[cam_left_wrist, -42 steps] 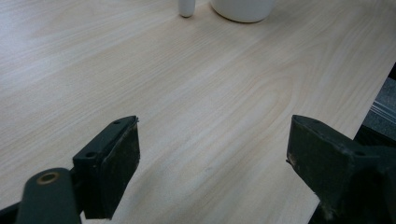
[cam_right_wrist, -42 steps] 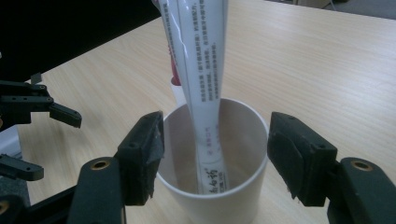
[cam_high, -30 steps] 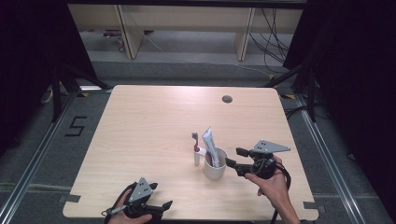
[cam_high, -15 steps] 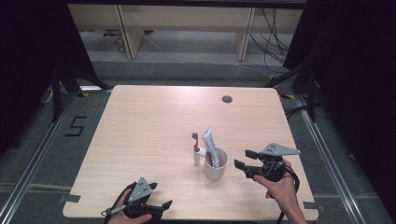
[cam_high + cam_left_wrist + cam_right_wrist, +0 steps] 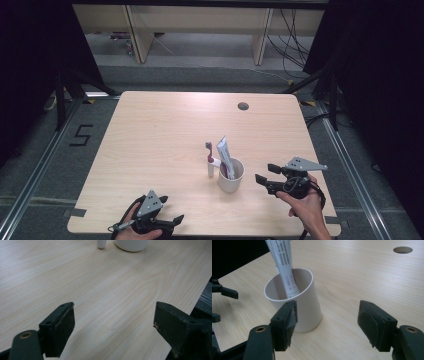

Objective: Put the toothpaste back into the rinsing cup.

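1. A white cylindrical plastic cup (image 5: 231, 175) is seen standing upright on the pale wooden table (image 5: 165, 130), toward the near edge and slightly right of centre.
2. A white toothpaste tube with printed lettering (image 5: 224, 156) is held inside the cup, its long axis close to vertical with a lean away from the right gripper; its crimped end rises above the rim.
3. A white-handled toothbrush with a dark red head (image 5: 210, 159) is seen upright just beside the cup on its left; whether they touch cannot be told.
4. The right gripper (image 5: 264, 176) is held near the cup, on its right, with the jaws spread wide and nothing between them. In the right gripper view the cup (image 5: 295, 301) lies ahead and to the left of the gap.
5. The left gripper (image 5: 170, 221) is kept at the near table edge, jaws spread and empty, well apart from the cup (image 5: 131, 245).
6. The right gripper is judged the nearer, so any reach for the cup or tube would be a short leftward one.
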`<state>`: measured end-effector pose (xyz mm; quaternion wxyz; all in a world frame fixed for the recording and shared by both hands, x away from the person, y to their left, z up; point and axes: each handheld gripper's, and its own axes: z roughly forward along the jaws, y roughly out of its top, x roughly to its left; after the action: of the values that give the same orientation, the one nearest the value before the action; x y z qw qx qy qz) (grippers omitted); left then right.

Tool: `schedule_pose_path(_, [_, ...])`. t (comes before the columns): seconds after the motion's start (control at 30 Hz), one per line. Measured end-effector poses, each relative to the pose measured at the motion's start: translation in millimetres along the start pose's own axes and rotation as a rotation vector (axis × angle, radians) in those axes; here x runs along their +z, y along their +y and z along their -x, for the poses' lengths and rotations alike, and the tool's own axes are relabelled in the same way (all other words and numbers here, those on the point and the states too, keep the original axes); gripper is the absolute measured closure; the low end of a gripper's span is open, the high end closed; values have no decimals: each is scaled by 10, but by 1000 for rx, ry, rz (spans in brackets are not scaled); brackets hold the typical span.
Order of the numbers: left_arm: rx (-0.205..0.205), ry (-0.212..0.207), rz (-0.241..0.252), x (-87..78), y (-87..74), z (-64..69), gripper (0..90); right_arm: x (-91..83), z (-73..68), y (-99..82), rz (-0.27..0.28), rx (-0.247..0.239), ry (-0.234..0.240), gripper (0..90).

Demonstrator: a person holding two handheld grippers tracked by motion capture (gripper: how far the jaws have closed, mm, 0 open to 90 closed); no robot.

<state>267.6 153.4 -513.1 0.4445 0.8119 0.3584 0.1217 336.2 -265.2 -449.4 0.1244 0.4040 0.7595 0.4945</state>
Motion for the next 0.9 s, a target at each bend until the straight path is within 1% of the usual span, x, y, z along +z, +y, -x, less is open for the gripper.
schedule_pose_path(0.03, [-1, 1, -1, 0, -2, 0, 166, -18, 21, -4, -14, -24, -3, 324])
schedule_pose_path(0.07, [5, 3, -4, 1, -4, -8, 166, -27, 2, -15, -29, 11, 4, 320])
schedule_pose_path(0.1, [15, 8, -16, -6, -2, -19, 166, -23, 26, -25, -13, -22, -7, 317])
schedule_pose_path(0.13, [15, 8, -16, -6, -3, -20, 166, -31, 10, -37, -26, 7, -5, 312])
schedule_pose_path(0.17, [-7, -2, 7, 6, -7, -3, 166, -38, 25, -46, -28, -13, -3, 309])
schedule_pose_path(0.2, [0, 0, 0, -1, -6, -10, 166, -46, 23, -57, -25, -10, -8, 308])
schedule_pose_path(0.23, [-2, 1, 1, -1, -8, -10, 166, -47, 14, -69, -24, 2, -5, 304])
schedule_pose_path(0.27, [-2, 2, 1, -1, -10, -9, 166, -54, 31, -76, -20, -21, -15, 299])
schedule_pose_path(0.3, [-3, 3, -4, -4, -8, -9, 166, -67, 10, -86, -34, 10, -9, 294])
schedule_pose_path(0.33, [-3, 4, -2, -5, -10, -9, 166, -73, 40, -93, -25, -30, -20, 292])
schedule_pose_path(0.37, [-1, 4, -4, -7, -12, -10, 166, -67, 22, -109, -24, 7, -15, 292])
schedule_pose_path(0.4, [11, 3, -16, -16, -11, -20, 166, -71, 42, -117, -22, -12, -14, 290])
schedule_pose_path(0.43, [10, 3, -10, -14, -14, -22, 166, -83, 23, -126, -36, 21, -9, 287])
schedule_pose_path(0.47, [12, 7, -12, -15, -13, -25, 166, -80, 50, -134, -30, -10, -15, 285])
schedule_pose_path(0.5, [15, 9, -14, -16, -12, -27, 166, -82, 39, -145, -29, 10, -7, 284])
schedule_pose_path(0.53, [13, 3, -12, -18, -10, -24, 166, -77, 56, -153, -18, -11, -13, 283])
schedule_pose_path(0.57, [9, 6, -14, -18, -9, -21, 166, -81, 59, -161, -15, -17, -21, 282])
schedule_pose_path(0.6, [10, 4, -15, -18, -9, -20, 166, -77, 42, -172, -22, 14, -11, 281])
schedule_pose_path(0.63, [6, 4, -12, -15, -10, -17, 166, -76, 55, -179, -21, -2, -9, 280])
schedule_pose_path(0.67, [-4, 4, -3, -9, -11, -11, 166, -82, 53, -186, -31, 1, -18, 278])
schedule_pose_path(0.7, [-4, 4, -3, -9, -11, -11, 166, -80, 53, -193, -23, 0, -21, 276])
schedule_pose_path(0.73, [-5, 3, 3, -6, -14, -12, 166, -99, 58, -194, -28, -13, -23, 275])
schedule_pose_path(0.77, [4, 4, -5, -13, -13, -19, 166, -105, 59, -201, -37, -17, -17, 274])
schedule_pose_path(0.8, [3, 5, -3, -14, -13, -19, 166, -99, 34, -214, -38, 16, -10, 272])
schedule_pose_path(0.83, [-4, 7, 1, -13, -13, -13, 166, -99, 47, -221, -37, -12, -18, 270])
schedule_pose_path(0.87, [-4, 7, 2, -14, -13, -13, 166, -100, 36, -231, -50, -5, -25, 270])
schedule_pose_path(0.9, [10, 15, -12, -24, -12, -24, 166, -86, 28, -245, -44, 4, -17, 269])
